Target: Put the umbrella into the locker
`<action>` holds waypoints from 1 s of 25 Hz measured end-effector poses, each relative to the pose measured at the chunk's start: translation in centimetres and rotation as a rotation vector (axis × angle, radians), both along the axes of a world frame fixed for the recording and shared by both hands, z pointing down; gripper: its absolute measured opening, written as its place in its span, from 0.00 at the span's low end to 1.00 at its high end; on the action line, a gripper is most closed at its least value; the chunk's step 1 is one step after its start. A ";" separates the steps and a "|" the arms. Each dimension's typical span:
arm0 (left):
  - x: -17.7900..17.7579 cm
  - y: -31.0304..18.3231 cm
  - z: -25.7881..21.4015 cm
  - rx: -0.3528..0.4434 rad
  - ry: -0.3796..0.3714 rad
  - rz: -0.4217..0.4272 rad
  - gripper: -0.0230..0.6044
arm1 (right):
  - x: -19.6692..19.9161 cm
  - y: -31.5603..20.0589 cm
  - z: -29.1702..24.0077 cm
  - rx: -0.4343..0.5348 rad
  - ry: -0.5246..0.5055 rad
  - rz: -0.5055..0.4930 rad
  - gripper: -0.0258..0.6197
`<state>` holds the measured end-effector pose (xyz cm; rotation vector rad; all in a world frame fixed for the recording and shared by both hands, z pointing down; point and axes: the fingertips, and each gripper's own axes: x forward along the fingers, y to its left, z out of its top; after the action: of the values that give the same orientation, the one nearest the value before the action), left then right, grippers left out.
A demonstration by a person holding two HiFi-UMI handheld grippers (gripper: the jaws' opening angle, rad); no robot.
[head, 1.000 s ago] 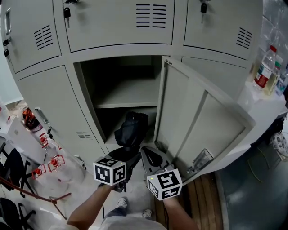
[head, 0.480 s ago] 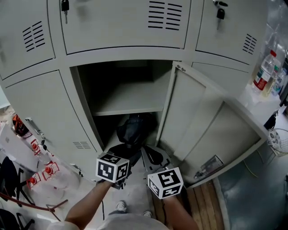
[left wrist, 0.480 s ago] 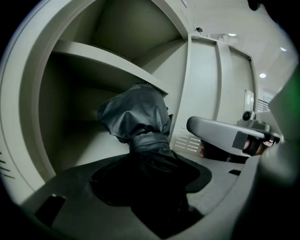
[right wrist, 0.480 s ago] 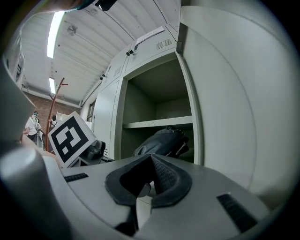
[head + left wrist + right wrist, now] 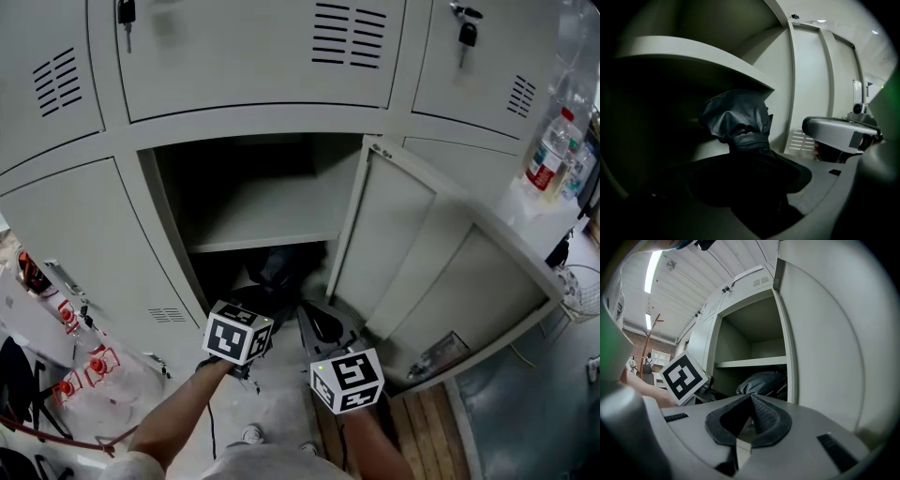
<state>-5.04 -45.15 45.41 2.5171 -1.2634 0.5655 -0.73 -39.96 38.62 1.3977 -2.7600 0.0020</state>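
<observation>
The dark umbrella (image 5: 277, 266) is in the lower space of the open locker (image 5: 253, 118), beneath its shelf (image 5: 272, 214).

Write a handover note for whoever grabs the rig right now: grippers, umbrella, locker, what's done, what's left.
Left gripper: shut on the folded dark umbrella, whose far end sits under the shelf, in the lower compartment of the open locker.
Right gripper: shut, empty, beside the left one in front of the locker, next to the open door.
Done: door open, umbrella's far end inside.
Left: push it fully in, set it down, release, pull out. Can't tell whether it already rests on the compartment floor.
</observation>
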 end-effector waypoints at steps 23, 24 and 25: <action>0.0 -5.2 -0.1 0.044 -0.181 0.019 0.46 | -0.2 -0.3 -0.2 0.009 0.018 0.035 0.04; -0.2 -5.5 -0.1 0.046 -0.192 0.016 0.46 | -0.2 -0.2 -0.2 0.009 0.019 0.034 0.04; -0.3 -5.7 0.0 0.048 -0.205 0.013 0.46 | -0.2 -0.2 -0.2 0.009 0.020 0.034 0.04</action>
<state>-5.32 -50.89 45.37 2.5618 -1.3447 0.8232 -0.94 -40.15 38.44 1.4383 -2.7238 -0.0227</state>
